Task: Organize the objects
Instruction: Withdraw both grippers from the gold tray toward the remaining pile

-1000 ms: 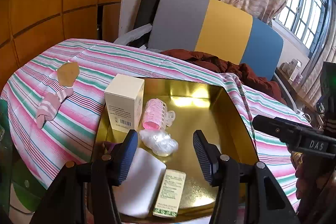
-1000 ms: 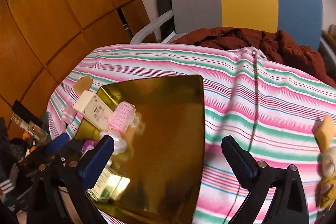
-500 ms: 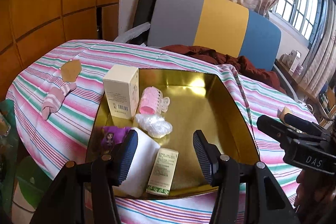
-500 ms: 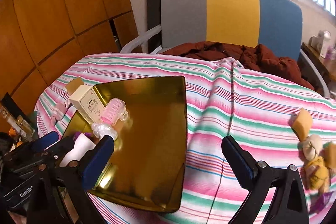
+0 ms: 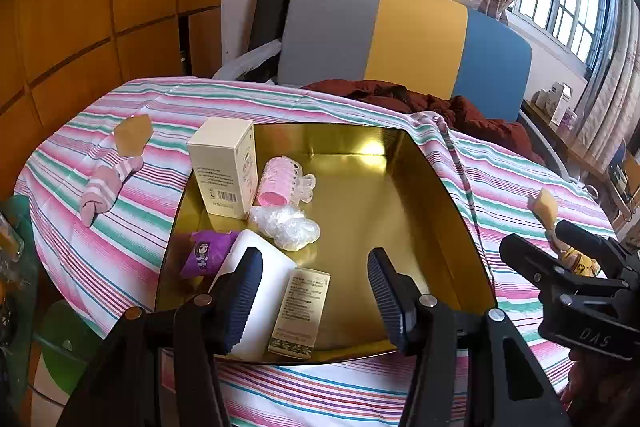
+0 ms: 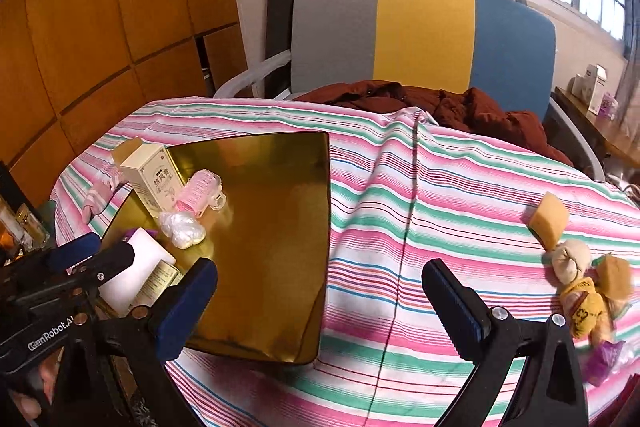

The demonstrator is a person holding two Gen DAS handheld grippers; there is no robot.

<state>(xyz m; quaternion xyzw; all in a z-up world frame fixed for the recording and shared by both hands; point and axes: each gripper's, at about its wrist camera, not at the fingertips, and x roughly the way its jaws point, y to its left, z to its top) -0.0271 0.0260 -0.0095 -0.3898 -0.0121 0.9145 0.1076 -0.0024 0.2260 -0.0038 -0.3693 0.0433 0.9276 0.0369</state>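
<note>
The gold tray (image 5: 436,187) sits on the striped table (image 6: 440,187). The left gripper (image 5: 316,299) hangs over its near end, jaws apart and empty, hiding part of the white block (image 5: 272,279). The right gripper (image 6: 320,303) has wide-open, empty jaws. The small toy (image 6: 580,291) near the table's right edge looks blurry.
</note>
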